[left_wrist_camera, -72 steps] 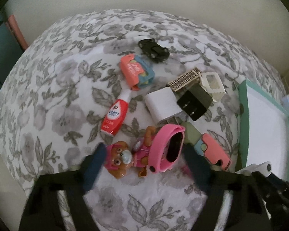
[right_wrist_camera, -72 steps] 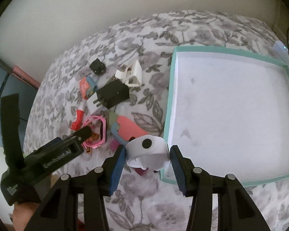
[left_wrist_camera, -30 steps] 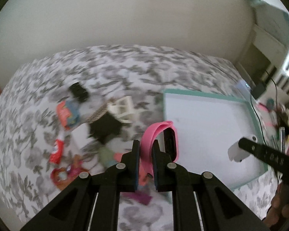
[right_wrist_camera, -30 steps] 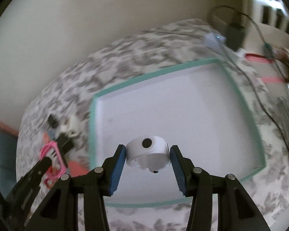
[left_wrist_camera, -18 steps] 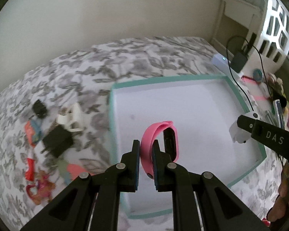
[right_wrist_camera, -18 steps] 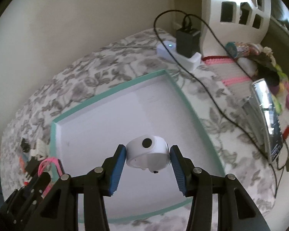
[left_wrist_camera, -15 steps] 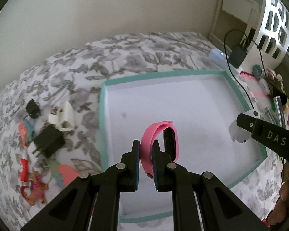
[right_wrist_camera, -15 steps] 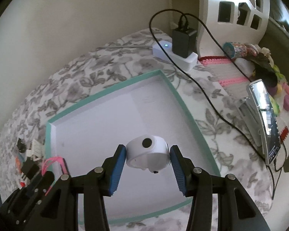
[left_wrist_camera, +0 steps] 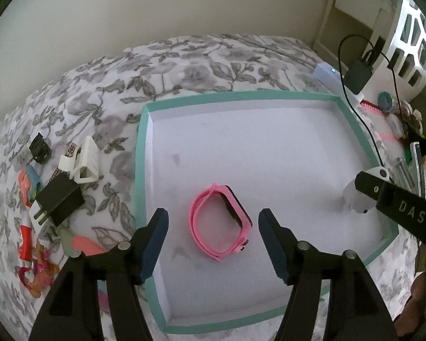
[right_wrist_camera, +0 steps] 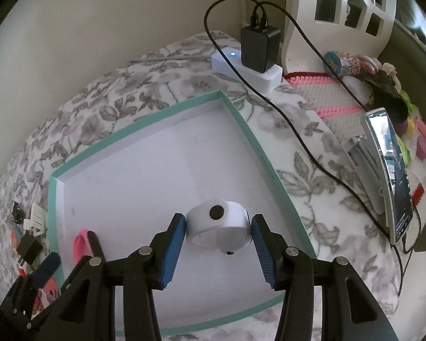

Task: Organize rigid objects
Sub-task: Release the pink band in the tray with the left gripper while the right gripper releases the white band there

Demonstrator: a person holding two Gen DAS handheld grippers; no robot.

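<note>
The left gripper [left_wrist_camera: 213, 237] hangs over the near part of the teal-rimmed tray [left_wrist_camera: 140, 153], its jaws just sprung apart and gripping nothing. Between them, a little farther on, the pink watch band [left_wrist_camera: 220, 221] lies on the white tray floor, free of both pads. It lies as a flattened loop on its side, long axis slanting from the tray's near right toward its far left. From here it looks delivered, so the left hand's next job is probably back at the pile.

The right gripper [right_wrist_camera: 218, 227] is over the tray's right edge, nearer its near right corner, clenched on the white round gadget [right_wrist_camera: 217, 223], one pad on each side, black dot upward. The gadget looks held just clear of the floor, though I can't swear to a gap. It only has to go straight down and be let go; the band is well off to its left, so there should be no clash.

Farther off on the flowered bedspread, left of the tray's left edge, wait the black plug [left_wrist_camera: 60, 202], the white clip [left_wrist_camera: 85, 163] and a small black piece [left_wrist_camera: 39, 148], all nearer the left hand.
</note>
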